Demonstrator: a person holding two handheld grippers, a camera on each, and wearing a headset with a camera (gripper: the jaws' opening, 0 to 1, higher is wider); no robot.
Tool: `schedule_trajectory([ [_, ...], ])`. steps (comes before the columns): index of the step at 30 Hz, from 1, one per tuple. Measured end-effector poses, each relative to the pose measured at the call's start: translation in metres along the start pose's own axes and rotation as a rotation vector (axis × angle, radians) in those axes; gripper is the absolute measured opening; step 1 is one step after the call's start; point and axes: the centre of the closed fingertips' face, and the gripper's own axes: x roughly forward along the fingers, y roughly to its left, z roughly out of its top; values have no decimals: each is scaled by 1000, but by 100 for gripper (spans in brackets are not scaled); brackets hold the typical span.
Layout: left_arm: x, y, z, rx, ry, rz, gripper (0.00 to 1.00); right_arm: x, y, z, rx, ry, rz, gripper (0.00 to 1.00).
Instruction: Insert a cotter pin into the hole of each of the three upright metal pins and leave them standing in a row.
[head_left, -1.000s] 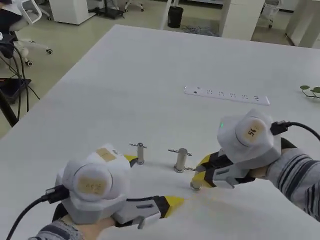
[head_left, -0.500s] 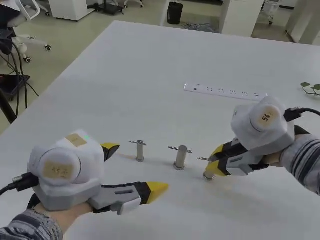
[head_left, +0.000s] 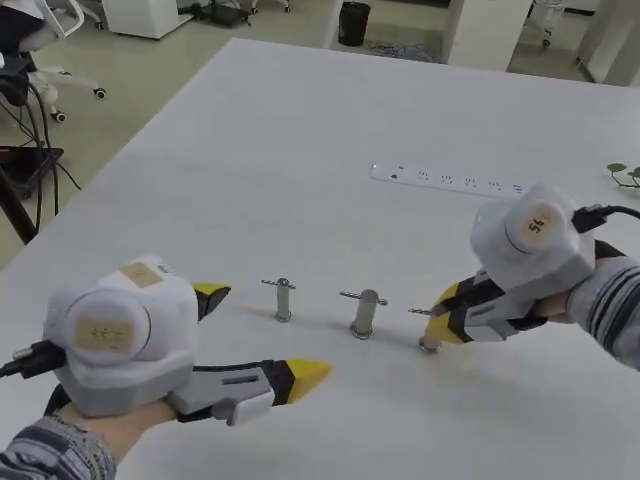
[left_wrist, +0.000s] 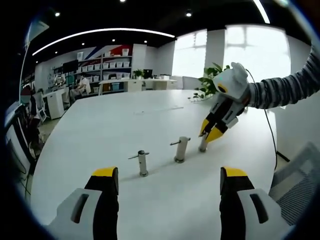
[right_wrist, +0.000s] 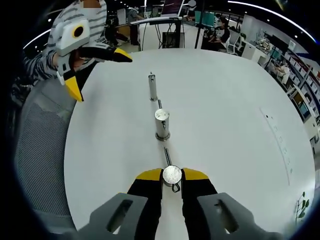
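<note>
Very little here can be read. On the white housing of the right claw (head_left: 437, 322) sits a round tan sticker (head_left: 541, 222) with two dark digits, tilted, that look like "15", though they are not sharp. The left claw (head_left: 262, 333) carries a similar round label (head_left: 103, 333) whose marks are too blurred to make out, and a small tan patch (head_left: 146, 274) on top with no legible writing. The power strip (head_left: 455, 183) on the bench (head_left: 300, 150) bears nothing I can read.

Seemingly, fingers (head_left: 449, 296) hide most of the third pin (head_left: 431, 345).
</note>
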Motion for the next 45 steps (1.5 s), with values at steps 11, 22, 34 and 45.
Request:
schedule_trajectory([
  [11, 0, 1, -3, -9, 12, -3, 82, -1, -4, -5, 6, 7, 21, 9],
  [22, 0, -1, -7, -12, 30, -7, 81, -1, -3, -6, -30, -2, 32, 10],
  [34, -3, 0, -7, -7, 35, 2, 81, -12, -13, -2, 60, -75, -55, 24],
  [45, -10, 5, -2, -19, 36, 17, 79, -36, 7, 4, 293, -233, -175, 39],
])
